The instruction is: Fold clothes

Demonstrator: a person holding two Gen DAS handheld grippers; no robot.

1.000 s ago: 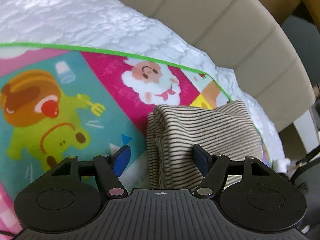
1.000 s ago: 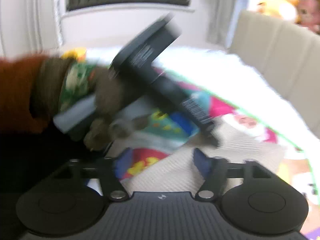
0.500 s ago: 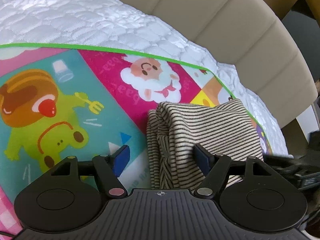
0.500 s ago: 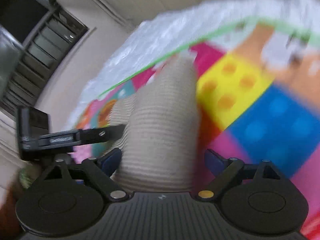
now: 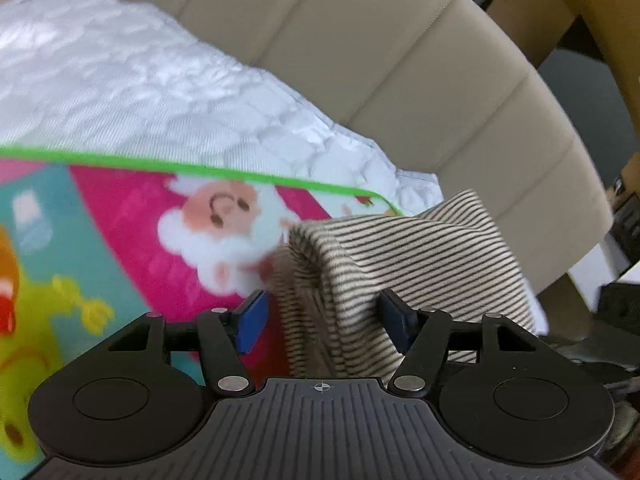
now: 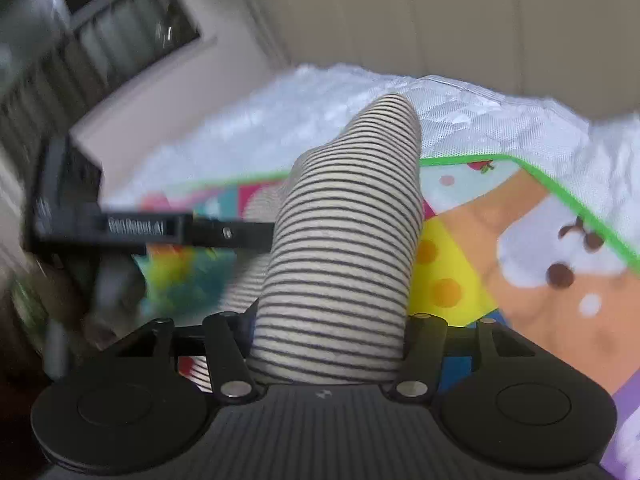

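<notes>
A folded beige garment with thin dark stripes (image 5: 404, 256) lies on a bright cartoon play mat (image 5: 132, 240). My left gripper (image 5: 324, 316) is open, its blue pads on either side of the garment's near edge. In the right wrist view the same striped garment (image 6: 344, 248) fills the gap of my right gripper (image 6: 332, 332), whose jaws stand close against the cloth on both sides. The left gripper's black body (image 6: 120, 228) reaches in from the left, level with the garment.
The mat (image 6: 500, 240) has a green border and lies on a white quilted cover (image 5: 160, 92). A beige padded headboard (image 5: 400, 60) runs behind. A window with blinds (image 6: 112, 40) is at the far left.
My right gripper swung round to the garment's other side and its jaws narrowed around the cloth. The left gripper moved forward a little; the garment's edge has lifted and bunched.
</notes>
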